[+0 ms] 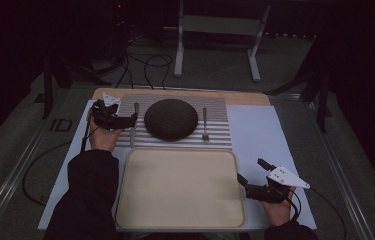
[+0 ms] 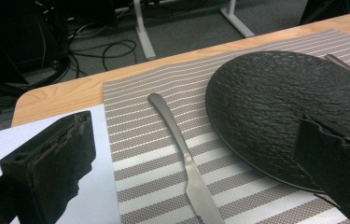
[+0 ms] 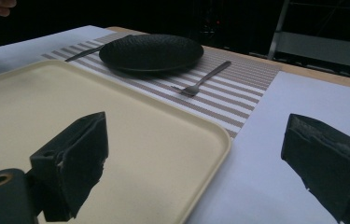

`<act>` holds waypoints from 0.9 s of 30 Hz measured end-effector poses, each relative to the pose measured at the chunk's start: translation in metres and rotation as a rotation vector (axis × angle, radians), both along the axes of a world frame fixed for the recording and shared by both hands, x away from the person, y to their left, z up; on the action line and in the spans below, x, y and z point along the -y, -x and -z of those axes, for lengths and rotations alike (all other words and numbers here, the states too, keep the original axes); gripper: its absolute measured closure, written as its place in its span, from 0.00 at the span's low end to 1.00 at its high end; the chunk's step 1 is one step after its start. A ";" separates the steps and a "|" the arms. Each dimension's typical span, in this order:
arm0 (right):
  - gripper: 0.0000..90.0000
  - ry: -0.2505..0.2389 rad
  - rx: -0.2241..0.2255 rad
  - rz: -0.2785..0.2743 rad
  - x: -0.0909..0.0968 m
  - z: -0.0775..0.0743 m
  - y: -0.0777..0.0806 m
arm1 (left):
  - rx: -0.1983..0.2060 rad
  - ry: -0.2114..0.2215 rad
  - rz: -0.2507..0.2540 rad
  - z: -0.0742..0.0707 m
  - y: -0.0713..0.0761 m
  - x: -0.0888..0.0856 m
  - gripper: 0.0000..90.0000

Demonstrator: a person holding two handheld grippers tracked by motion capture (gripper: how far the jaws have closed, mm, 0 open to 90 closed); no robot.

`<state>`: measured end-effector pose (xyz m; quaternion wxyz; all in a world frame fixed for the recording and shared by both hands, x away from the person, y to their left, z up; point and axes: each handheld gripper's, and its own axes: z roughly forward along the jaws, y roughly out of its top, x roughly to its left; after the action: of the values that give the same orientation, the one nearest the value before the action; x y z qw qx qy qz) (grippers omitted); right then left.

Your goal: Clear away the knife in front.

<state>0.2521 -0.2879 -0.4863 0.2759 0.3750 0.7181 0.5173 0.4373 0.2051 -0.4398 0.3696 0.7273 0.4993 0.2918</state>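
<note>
While our left gripper (image 1: 125,121) hovers spread beside the knife (image 1: 134,125) at upper left, nothing sits on the tray (image 1: 125,210) yet; our right gripper (image 1: 247,181) waits spread too.

knife (image 2: 182,154) | plain grey metal | flat on striped placemat (image 2: 140,135) | just left of black plate (image 2: 280,107)

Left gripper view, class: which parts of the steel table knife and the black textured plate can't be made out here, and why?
- Steel table knife: the blade tip is cut off by the bottom edge of the left gripper view.
- Black textured plate: its near right rim is hidden behind the gripper's right-hand jaw; its far right runs past the picture's edge.
- Grey striped placemat: its near edge is cut off too.
</note>
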 end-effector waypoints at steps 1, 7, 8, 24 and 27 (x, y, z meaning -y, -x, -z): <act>0.08 -0.002 -0.002 -0.001 0.000 0.000 0.000 | -0.004 -0.003 0.000 0.000 -0.001 -0.001 0.00; 0.08 -0.002 -0.001 -0.003 -0.001 0.000 0.000 | -0.016 -0.004 -0.017 0.002 -0.009 -0.002 0.00; 0.08 -0.002 -0.001 -0.003 -0.001 0.000 0.000 | -0.018 -0.003 -0.020 0.002 -0.010 -0.002 0.00; 0.08 -0.006 -0.002 -0.002 0.000 0.000 -0.001 | -0.044 -0.028 -0.017 0.009 -0.029 0.005 0.01; 0.08 -0.007 -0.002 -0.003 0.000 0.000 -0.001 | -0.076 -0.030 -0.015 0.014 -0.036 0.009 0.01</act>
<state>0.2529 -0.2878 -0.4866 0.2731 0.3754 0.7172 0.5197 0.4728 0.1962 -0.4541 0.3373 0.7394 0.5142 0.2742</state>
